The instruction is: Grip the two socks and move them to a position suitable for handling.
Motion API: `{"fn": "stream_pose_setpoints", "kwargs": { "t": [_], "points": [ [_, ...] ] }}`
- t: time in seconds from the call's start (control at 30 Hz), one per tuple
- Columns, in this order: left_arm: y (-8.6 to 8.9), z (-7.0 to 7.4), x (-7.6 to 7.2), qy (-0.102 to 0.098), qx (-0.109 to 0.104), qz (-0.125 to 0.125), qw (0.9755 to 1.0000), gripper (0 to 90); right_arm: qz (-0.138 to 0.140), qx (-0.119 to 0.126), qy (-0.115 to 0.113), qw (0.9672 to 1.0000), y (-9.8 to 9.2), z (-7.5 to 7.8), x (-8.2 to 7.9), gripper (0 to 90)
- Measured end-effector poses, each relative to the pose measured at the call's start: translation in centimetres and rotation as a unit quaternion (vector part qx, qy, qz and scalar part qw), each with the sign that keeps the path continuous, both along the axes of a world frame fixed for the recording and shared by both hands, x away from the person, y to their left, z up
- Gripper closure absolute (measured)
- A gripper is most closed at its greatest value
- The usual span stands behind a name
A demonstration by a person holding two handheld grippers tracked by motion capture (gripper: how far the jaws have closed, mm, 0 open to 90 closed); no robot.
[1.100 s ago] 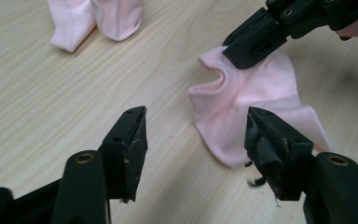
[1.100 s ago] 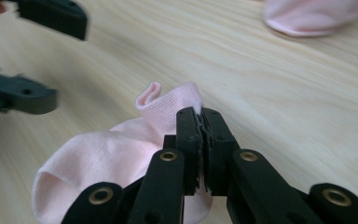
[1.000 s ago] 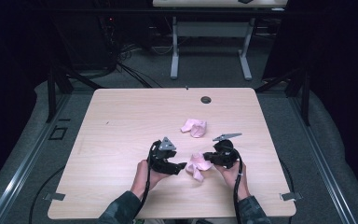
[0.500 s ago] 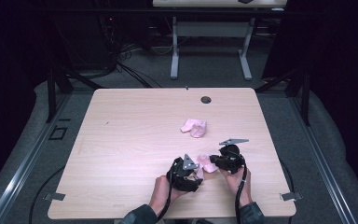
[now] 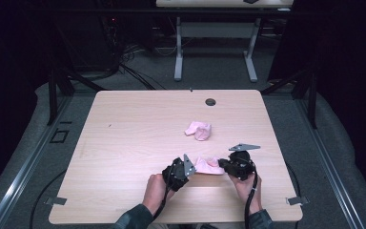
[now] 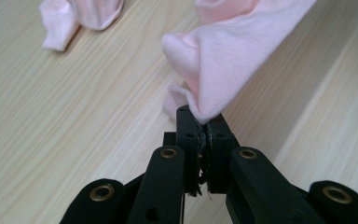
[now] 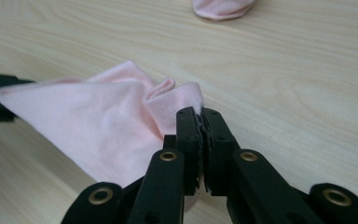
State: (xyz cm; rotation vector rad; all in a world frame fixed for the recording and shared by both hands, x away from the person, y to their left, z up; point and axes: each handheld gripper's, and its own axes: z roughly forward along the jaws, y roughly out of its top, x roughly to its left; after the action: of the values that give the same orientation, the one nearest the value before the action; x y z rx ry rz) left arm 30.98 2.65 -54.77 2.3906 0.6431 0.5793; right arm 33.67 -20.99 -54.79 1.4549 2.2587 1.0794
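Both grippers pinch one pink sock, stretched between them low over the near part of the counter (image 5: 124, 143).

The left gripper (image 6: 204, 122) has just been closing and now clamps one end of the pink sock (image 5: 208, 165); the right gripper (image 7: 201, 112) is clenched on the ribbed cuff end. A second pink sock (image 5: 198, 130) lies bunched just beyond. Next, I judge, the held sock needs pulling flat and laying down without either pinch slipping.

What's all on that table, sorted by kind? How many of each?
Pink socks: 2, one stretched between the claws, one lying loose beyond it
Claws: 2, left and right, both clamped on the near sock
Total: 4
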Motion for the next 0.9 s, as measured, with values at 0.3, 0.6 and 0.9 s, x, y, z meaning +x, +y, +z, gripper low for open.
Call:
{"fn": "stream_pose_setpoints", "kwargs": {
  "t": [0.3, 0.6, 0.9],
  "points": [
    [3.0, 0.3, -1.1, 0.050, -0.028, 0.020, 0.9981, 40.3, 0.011, -0.014, 0.022, 0.9996, -0.4, -1.6, -1.3, 58.5],
    [3.0, 2.4, 0.8, 0.084, -0.087, 0.070, 0.9902, 35.3, 0.050, -0.025, -0.009, 0.9984, -0.9, 0.3, 0.1, 50.7],
    [-0.7, -1.3, 1.2, 0.114, -0.017, 0.046, 0.9923, 61.3, 0.089, -0.066, 0.018, 0.9936, 0.9, -1.6, 1.1, 77.3]
  ]
}}
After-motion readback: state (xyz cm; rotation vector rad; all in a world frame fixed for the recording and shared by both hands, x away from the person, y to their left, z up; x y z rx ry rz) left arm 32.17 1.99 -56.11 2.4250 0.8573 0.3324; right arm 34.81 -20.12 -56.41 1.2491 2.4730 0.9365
